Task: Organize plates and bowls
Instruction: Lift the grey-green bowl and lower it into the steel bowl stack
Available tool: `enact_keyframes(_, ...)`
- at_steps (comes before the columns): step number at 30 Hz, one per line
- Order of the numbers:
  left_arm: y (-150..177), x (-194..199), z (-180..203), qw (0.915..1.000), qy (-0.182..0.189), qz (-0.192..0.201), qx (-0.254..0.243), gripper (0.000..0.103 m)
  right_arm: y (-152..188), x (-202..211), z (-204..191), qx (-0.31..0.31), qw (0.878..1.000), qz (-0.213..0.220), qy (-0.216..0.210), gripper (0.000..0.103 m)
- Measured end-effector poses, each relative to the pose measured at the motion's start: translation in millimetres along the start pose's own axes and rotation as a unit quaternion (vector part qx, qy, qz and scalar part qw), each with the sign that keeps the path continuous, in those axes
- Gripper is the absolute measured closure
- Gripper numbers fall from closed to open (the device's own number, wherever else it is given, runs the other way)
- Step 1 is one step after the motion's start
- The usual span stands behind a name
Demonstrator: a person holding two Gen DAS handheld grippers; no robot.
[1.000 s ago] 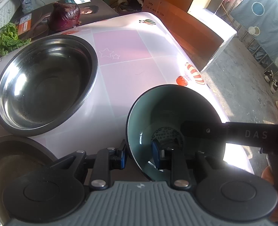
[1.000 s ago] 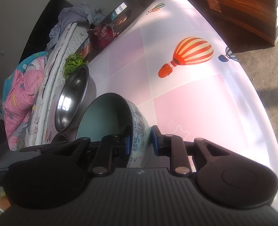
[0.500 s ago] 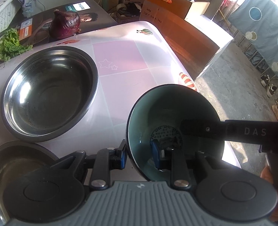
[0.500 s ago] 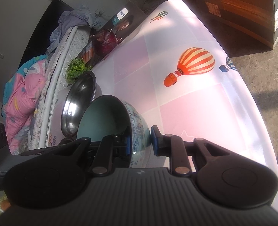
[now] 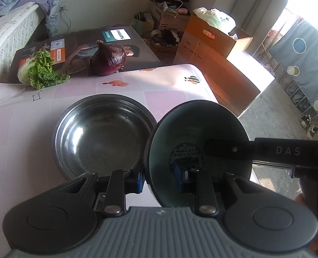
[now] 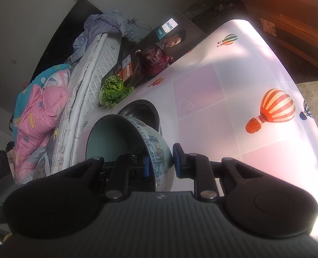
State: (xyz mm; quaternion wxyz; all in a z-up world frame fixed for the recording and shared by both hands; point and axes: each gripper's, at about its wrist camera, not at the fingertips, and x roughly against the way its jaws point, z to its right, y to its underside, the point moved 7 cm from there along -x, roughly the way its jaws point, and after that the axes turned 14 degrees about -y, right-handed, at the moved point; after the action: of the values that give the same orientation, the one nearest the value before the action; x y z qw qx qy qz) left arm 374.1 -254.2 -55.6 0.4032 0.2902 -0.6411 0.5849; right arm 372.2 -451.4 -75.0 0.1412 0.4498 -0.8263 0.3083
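Note:
A ceramic bowl (image 5: 199,133), teal inside and patterned blue outside (image 6: 156,148), is held tilted on its side above the table. My left gripper (image 5: 159,179) is shut on its rim, one finger inside, one outside. My right gripper (image 6: 160,164) is shut on the opposite wall of the same bowl; its finger (image 5: 227,148) reaches into the bowl from the right. A large steel bowl (image 5: 103,137) sits on the table just left of and behind the ceramic bowl; it also shows in the right wrist view (image 6: 141,111).
The table (image 6: 234,99) has a pink balloon-print cloth. A red cabbage (image 5: 108,58) and a leafy lettuce (image 5: 40,71) lie at its far edge by a printed box. Cardboard boxes (image 5: 223,64) stand on the floor to the right. A bed (image 6: 51,111) lies beyond the table.
Both grippers have lifted the ceramic bowl and carried it toward the steel bowl, which now sits directly ahead. The second dark bowl at lower left has left the left wrist view.

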Motion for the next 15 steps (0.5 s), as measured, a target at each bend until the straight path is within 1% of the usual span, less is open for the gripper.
enact_keyframes(6, -22, -14, -45, 0.9992, -0.022, 0.010, 0.032, 0.076, -18, -53, -22, 0.008, 1.000, -0.013, -0.014, 0.083)
enact_keyframes(10, -27, -36, -66, 0.9986, -0.028, -0.002, 0.045, 0.076, -24, -91, -20, 0.004, 1.000, -0.024, -0.008, 0.083)
enact_keyframes(15, -22, -65, -83, 0.9979, -0.036, -0.023, 0.049, 0.076, -20, -123, -13, 0.014, 0.999, -0.038, 0.010, 0.084)
